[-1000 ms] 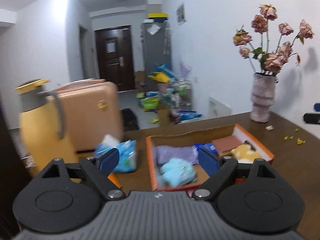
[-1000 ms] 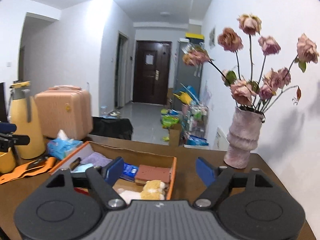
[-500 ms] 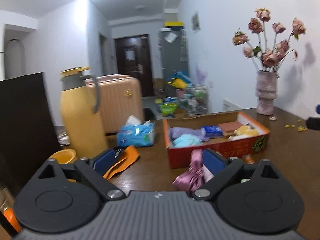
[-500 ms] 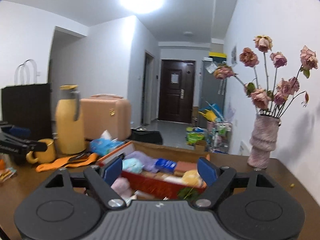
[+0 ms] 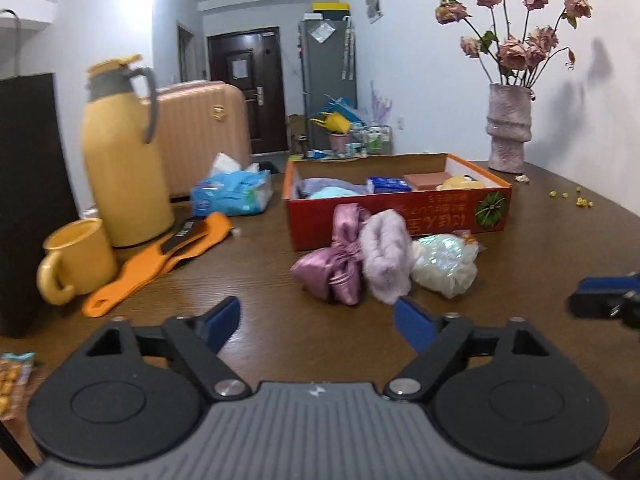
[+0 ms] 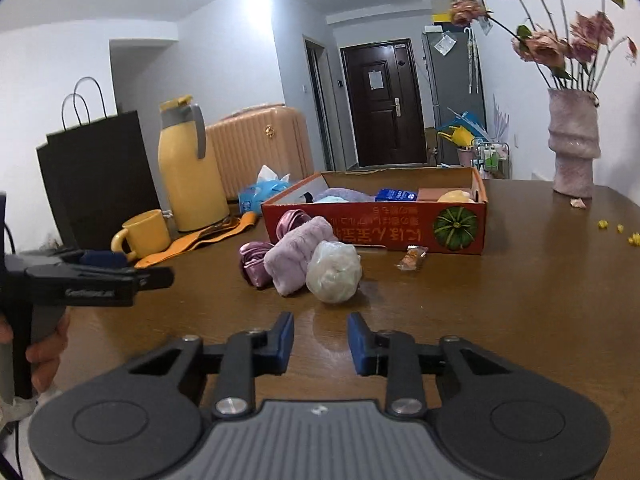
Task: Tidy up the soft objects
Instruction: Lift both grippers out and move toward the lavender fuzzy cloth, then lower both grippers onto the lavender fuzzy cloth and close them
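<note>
Three soft things lie touching on the worktop (image 6: 500, 312), just before the box (image 6: 376, 228): a satin pouch (image 5: 332, 268), a plush roll (image 5: 386, 256), a white bag (image 6: 334, 270). All look light and squashy; the satin likely slips, so pinch its knotted middle. Left claw (image 5: 318, 324) gapes wide and empty; right claw (image 6: 320, 340) is narrower, also empty.

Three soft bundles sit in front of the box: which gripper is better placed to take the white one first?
Probably right. The right gripper points almost straight at the white bundle, jaws open. The left gripper faces the pink satin bundle instead.
</note>
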A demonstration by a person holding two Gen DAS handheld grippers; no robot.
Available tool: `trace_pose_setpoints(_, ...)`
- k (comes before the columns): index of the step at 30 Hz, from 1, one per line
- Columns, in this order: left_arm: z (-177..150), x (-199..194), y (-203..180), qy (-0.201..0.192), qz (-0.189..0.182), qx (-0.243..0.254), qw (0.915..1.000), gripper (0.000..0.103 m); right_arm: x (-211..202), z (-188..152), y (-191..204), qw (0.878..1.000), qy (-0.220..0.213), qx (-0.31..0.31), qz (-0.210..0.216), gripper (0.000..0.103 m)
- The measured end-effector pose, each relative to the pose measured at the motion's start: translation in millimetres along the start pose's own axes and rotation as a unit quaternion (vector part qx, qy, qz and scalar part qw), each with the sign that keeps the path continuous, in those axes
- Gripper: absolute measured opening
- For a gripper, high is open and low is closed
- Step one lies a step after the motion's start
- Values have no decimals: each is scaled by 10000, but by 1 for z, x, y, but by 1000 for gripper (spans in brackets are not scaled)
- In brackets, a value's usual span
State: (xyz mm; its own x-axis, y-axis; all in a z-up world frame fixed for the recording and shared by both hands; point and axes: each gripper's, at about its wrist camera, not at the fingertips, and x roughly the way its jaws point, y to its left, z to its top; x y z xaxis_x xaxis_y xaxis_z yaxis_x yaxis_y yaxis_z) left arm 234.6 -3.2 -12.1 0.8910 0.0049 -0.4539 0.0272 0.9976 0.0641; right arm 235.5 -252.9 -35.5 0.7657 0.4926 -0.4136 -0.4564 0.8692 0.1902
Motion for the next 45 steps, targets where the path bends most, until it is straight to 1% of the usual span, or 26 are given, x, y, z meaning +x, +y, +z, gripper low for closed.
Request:
trace_pose_setpoints(3, 0, 26, -8, 158, -309, -23, 9994, 56, 22, 3, 2, 9993, 97, 225, 292, 25)
trace_pose_setpoints(5, -1, 45, -14, 259, -474, 36, 9985, 49, 46, 6, 6, 9990, 234, 192, 316, 24)
trace_pose_setpoints(6, -1, 56, -18, 337, -518, 65, 9981, 47, 57, 9, 8, 9989, 299, 160, 317, 23)
trace_pose_setpoints(8, 1, 74, -23, 425, -668, 106, 9968, 47, 84, 15, 6, 9984, 407, 194, 349, 21)
trace_pose_setpoints(10, 5, 92, -26, 553, -723, 66, 9958, 47, 111, 23, -1, 9972, 506, 421, 358, 21)
trace_pose_setpoints(12, 10, 109, -27, 622, -785, -16, 9950, 48, 132, 33, -14, 9960, 460, 740, 198, 21)
trace_pose_setpoints(16, 19, 128, -31, 596, -826, -161, 9947, 48, 148, 46, -35, 9936, 32, 1086, -310, 26)
trace_pose_setpoints(17, 21, 130, -32, 576, -863, -210, 9944, 42, 149, 47, -39, 9924, -48, 1124, -490, 27)
trace_pose_setpoints(18, 23, 130, -33, 521, -945, -254, 9938, 24, 149, 47, -41, 9917, -77, 1130, -603, 27)
trace_pose_setpoints(19, 23, 128, -34, 474, -1031, -248, 9932, 22, 146, 47, -44, 9913, -108, 1142, -639, 27)
trace_pose_setpoints(22, 24, 115, -35, 483, -1161, -231, 9918, 19, 132, 44, -48, 9896, -181, 1251, -682, 30)
trace_pose_setpoints(24, 23, 93, -28, 560, -1554, -484, 9851, 18, 115, 41, -45, 9905, -284, 1113, -755, 31)
trace_pose_setpoints(25, 21, 81, -22, 613, -1807, -702, 9791, 18, 108, 41, -42, 9913, -331, 1020, -759, 32)
trace_pose_setpoints(27, 9, 62, -10, 892, -2365, -1224, 9598, 18, 91, 39, -34, 9937, -394, 798, -675, 38)
trace_pose_setpoints(28, -1, 55, -1, 1139, -2619, -1558, 9456, 18, 80, 37, -30, 9951, -369, 705, -584, 40)
trace_pose_setpoints(30, -21, 45, 16, 1464, -2977, -2019, 9215, 20, 64, 35, -23, 9969, -347, 572, -405, 42)
trace_pose_setpoints(31, -28, 40, 22, 1504, -3003, -2095, 9183, 21, 56, 32, -19, 9979, -276, 497, -305, 43)
trace_pose_setpoints(32, -34, 35, 31, 1441, -2804, -2139, 9246, 24, 51, 31, -15, 9986, -195, 453, -197, 47)
trace_pose_setpoints(33, -35, 31, 40, 1338, -2429, -2163, 9361, 31, 50, 29, -11, 9990, -74, 431, -40, 48)
trace_pose_setpoints(35, -34, 29, 51, 1183, -1666, -2154, 9549, 41, 52, 23, -4, 9985, 123, 470, 253, 48)
trace_pose_setpoints(36, -34, 28, 54, 1123, -1312, -2140, 9614, 43, 57, 20, -1, 9981, 220, 447, 351, 48)
trace_pose_setpoints(37, -33, 27, 55, 1098, -1101, -2117, 9649, 43, 63, 18, 4, 9978, 315, 429, 395, 48)
trace_pose_setpoints(38, -33, 24, 56, 1076, -1079, -2083, 9661, 43, 67, 15, 7, 9973, 410, 457, 401, 48)
trace_pose_setpoints(41, -34, 13, 57, 1001, -1356, -2139, 9622, 47, 73, 11, 12, 9952, 435, 586, 657, 48)
trace_pose_setpoints(43, -36, 5, 53, 927, -1510, -2046, 9627, 48, 75, 11, 15, 9932, 514, 711, 764, 49)
trace_pose_setpoints(45, -40, 4, 48, 935, -1542, -1973, 9636, 49, 76, 9, 20, 9914, 593, 751, 897, 48)
